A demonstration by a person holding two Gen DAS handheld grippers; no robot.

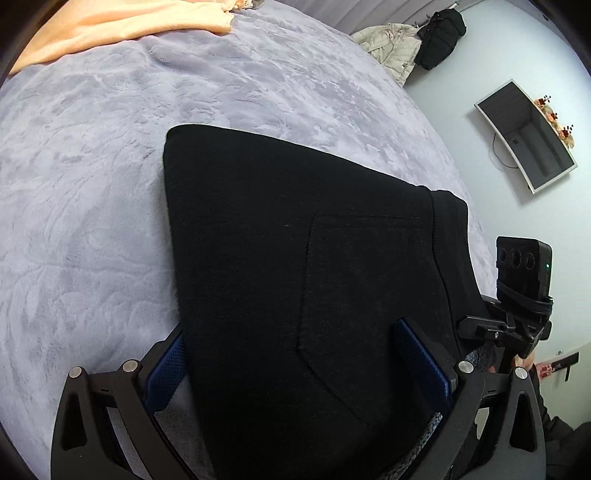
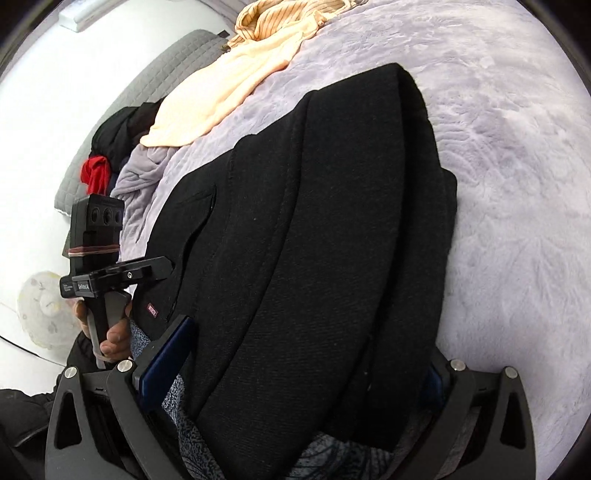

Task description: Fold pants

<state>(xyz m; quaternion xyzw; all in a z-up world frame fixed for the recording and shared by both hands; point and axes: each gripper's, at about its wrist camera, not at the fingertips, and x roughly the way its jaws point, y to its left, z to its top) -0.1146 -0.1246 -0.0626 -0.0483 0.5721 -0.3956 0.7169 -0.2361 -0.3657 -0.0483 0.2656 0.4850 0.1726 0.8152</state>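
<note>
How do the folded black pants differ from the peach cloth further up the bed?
The folded black pants are dark, thick and stacked in flat, squared layers; the peach cloth is pale, thin and lies loosely rumpled. The pants sit between the spread fingers of both the left gripper and the right gripper; the peach cloth lies apart, untouched. Both rest on the lavender plush blanket.

bright, even light; fisheye-warped edges

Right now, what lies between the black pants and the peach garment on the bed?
Only bare lilac blanket lies between the black pants and the peach garment, in both wrist views.
</note>
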